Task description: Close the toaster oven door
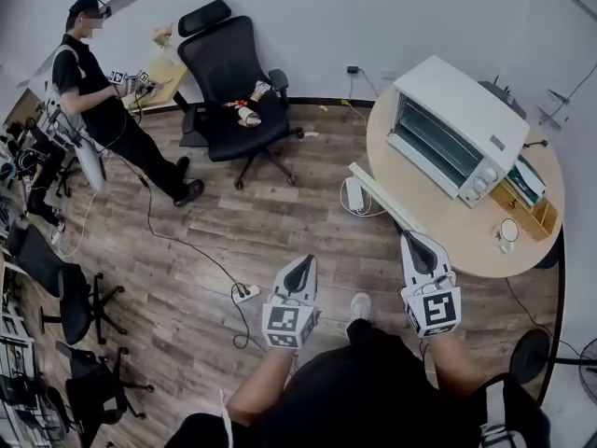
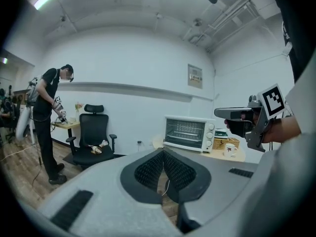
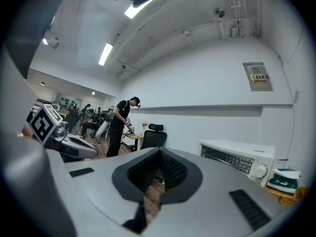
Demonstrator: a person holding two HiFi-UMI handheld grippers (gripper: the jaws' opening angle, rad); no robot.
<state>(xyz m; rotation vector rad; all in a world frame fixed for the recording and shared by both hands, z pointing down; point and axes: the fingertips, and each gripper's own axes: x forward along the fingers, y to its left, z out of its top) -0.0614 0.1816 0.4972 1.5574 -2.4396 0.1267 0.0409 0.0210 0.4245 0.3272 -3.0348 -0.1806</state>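
Left claw (image 1: 303, 262) and right claw (image 1: 416, 242) are both pressed together, empty. The oven (image 1: 448, 129) stands on the round desk (image 1: 448, 236), door looking shut, rack inside. Beside it, a basket (image 1: 528, 209) holds a green-white box.

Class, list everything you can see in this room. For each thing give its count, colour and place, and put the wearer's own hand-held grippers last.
toaster oven: one, white, on the round table at right
round table: one, light wood, right side
mug: one, white, on the table's near edge
basket: one, tan, on the table beside the oven
office chair: one, black, by the far wall, small items on its seat
standing person: one, dressed in black, far left
power strip: one, white, on the wood floor
fan: one, black, bottom right
left hand-held gripper: one, white and black, low centre, shut, empty
right hand-held gripper: one, white and black, at the table's edge, shut, empty
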